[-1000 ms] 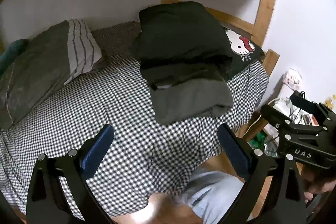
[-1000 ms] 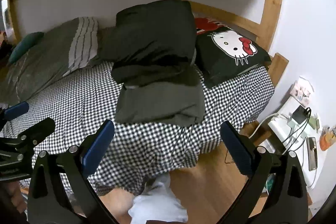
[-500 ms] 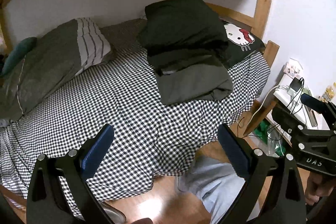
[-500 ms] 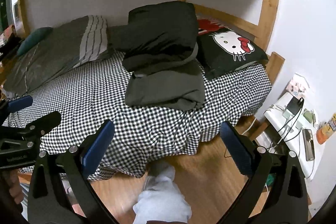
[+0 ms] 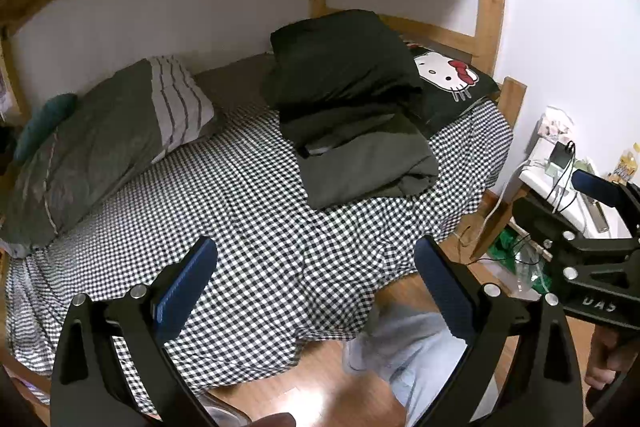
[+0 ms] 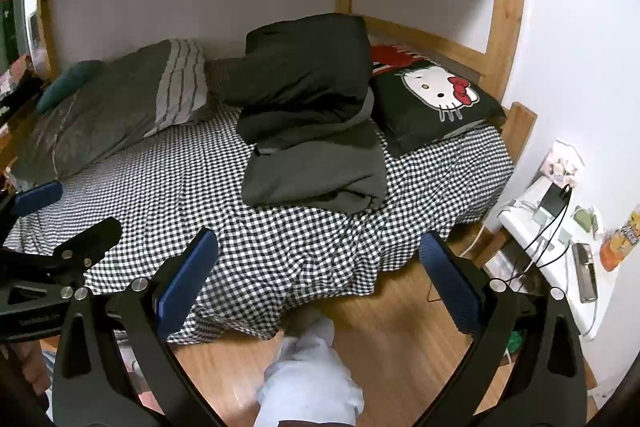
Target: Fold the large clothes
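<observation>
Left gripper spread wide, holding nothing, above the bed edge. Right gripper likewise wide and empty. Folded dark clothes stacked on the checkered bedsheet, touching the Hello Kitty pillow, well apart from both grippers.

Folded dark clothes stacked on checkered bed, left gripper fingers spread, empty.

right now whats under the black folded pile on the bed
A grey folded garment lies under the black pile, on the checked sheet. Anything between those layers is covered.
</observation>
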`<action>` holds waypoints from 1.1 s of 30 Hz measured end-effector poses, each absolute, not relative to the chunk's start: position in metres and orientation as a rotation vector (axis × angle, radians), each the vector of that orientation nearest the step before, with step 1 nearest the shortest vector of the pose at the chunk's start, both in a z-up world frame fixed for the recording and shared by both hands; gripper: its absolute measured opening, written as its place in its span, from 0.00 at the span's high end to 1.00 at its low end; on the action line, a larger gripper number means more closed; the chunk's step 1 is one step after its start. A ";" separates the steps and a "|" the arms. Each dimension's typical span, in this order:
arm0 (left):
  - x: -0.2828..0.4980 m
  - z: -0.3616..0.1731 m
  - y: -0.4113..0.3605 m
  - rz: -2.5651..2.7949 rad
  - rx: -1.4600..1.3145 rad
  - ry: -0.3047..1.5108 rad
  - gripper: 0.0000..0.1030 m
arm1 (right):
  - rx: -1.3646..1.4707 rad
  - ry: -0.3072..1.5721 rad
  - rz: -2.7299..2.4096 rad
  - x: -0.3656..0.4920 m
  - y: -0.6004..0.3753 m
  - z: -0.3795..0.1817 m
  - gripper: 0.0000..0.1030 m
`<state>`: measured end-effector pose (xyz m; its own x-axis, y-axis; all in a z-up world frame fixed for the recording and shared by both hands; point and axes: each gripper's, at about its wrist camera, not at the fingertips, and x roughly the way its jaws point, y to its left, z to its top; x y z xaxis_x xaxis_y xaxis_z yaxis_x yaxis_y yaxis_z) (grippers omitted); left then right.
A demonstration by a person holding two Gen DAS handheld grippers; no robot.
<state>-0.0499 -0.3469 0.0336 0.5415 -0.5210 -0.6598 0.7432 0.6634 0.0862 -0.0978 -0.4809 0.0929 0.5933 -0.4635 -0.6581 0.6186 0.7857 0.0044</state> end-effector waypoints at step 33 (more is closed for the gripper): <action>-0.060 0.031 -0.350 -0.725 0.435 0.620 0.06 | 0.222 0.716 -0.635 -0.108 -0.478 0.089 0.04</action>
<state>-0.0601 -0.3496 0.0315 0.5853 -0.4764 -0.6561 0.7221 0.6744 0.1544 -0.1075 -0.4782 0.0894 0.5773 -0.4645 -0.6715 0.6114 0.7910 -0.0216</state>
